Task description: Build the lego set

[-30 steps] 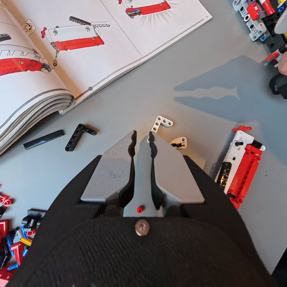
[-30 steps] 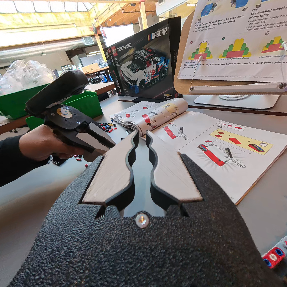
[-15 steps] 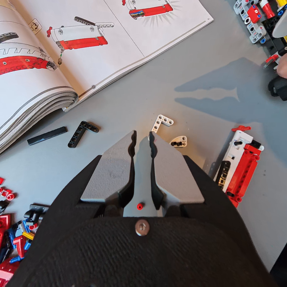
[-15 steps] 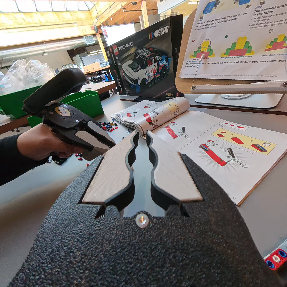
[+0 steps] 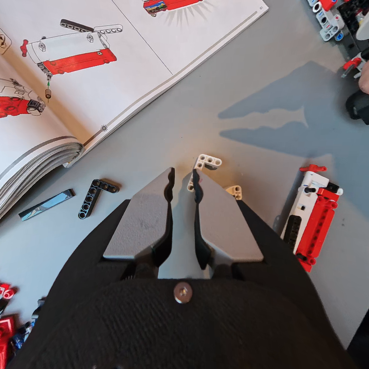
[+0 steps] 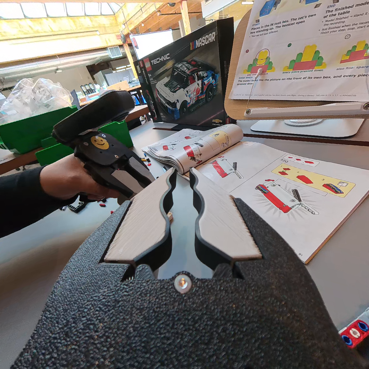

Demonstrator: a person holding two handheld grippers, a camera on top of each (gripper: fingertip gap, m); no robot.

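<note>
My left gripper (image 5: 183, 171) is narrowly open and empty, pointing down at the grey table. A white L-shaped beam (image 5: 207, 162) lies just ahead of it; my right fingertip (image 5: 196, 179) covers part of the beam's long leg. A small white piece (image 5: 236, 192) lies to the right. A red and white sub-assembly (image 5: 311, 215) lies farther right. My right gripper (image 6: 182, 171) is narrowly open and empty, held above the table. The left gripper (image 6: 119, 173), held by a hand, shows in the right wrist view.
The open instruction booklet (image 5: 99, 69) lies at the far left and also shows in the right wrist view (image 6: 279, 199). A black L beam (image 5: 95, 197) and black tile (image 5: 47, 204) lie left. Loose pieces (image 5: 8, 323) lie near left. The partial model (image 5: 329, 22), set box (image 6: 185, 79) and green bins (image 6: 24, 135) stand behind. My right fingertips sit around 15 cm from my left ones. The right gripper is farther from the small white piece (image 5: 236, 192), some 12 cm, than the left, some 5 cm.
My left gripper has moved down and forward toward the white L beam, whose long leg now sits partly behind the right fingertip. The right gripper has barely moved.
</note>
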